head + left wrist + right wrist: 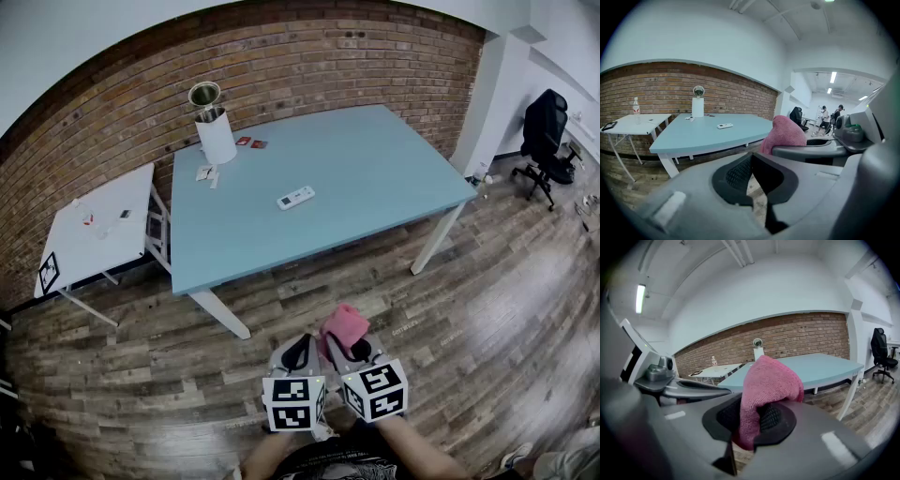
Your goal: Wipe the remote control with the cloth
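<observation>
Wall: red brick wall (112, 103), white above | Floor: dark wood-plank floor (487, 281) | Furniture: light-blue table (375, 178), small white table (112, 239) just left of it, black office chair (547, 127) far right | Light: ceiling strip light (641, 297), probably fluorescent

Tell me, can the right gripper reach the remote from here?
Probably not yet. The right gripper, shut on the cloth, is well short of the table, with floor between. The remote lies mid-table with nothing near it.
</observation>
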`<state>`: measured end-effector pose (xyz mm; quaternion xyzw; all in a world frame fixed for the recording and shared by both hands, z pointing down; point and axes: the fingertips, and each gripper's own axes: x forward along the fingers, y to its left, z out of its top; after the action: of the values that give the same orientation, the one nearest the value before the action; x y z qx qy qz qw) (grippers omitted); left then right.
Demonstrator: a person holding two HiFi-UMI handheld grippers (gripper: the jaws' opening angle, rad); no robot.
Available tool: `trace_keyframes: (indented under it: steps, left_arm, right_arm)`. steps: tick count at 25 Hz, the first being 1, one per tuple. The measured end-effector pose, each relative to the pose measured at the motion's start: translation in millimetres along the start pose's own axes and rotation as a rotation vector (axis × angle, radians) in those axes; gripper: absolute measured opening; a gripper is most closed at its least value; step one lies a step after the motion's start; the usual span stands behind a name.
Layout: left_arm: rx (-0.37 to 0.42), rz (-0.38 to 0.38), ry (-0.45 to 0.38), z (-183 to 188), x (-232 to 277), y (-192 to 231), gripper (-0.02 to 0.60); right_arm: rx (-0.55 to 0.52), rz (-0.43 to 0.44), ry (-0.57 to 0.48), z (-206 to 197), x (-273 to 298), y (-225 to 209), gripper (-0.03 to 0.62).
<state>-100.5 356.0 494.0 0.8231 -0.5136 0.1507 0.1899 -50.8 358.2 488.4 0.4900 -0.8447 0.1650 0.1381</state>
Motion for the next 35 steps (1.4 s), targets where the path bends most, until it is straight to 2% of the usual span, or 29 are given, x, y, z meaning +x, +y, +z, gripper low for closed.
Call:
trace_keyframes:
  steps: [7,18,27,35]
  left_arm:
    - [-0.005,-0.012,-0.005,0.3,-6.8,8.0,0.0]
    - [-0.008,0.015,-0.001,12.7,19.9,36.9,0.0]
    - [-0.014,0.029,0.017,41.3,86.4,59.9,0.0]
    - [-0.034,0.077,0.049,76.7,163.5,86.9,0.0]
  right_arm:
    - [0.019,0.016,0.013,4.5,5.5,12.0,0.063]
    - [0.031,0.038,0.016,12.3,44.5,4.6,0.063]
    - [0.034,0.051,0.028,35.0,94.9,-40.9,0.063]
    - [0.044,0.108,0.06,67.1,159.8,-93.6,0.063]
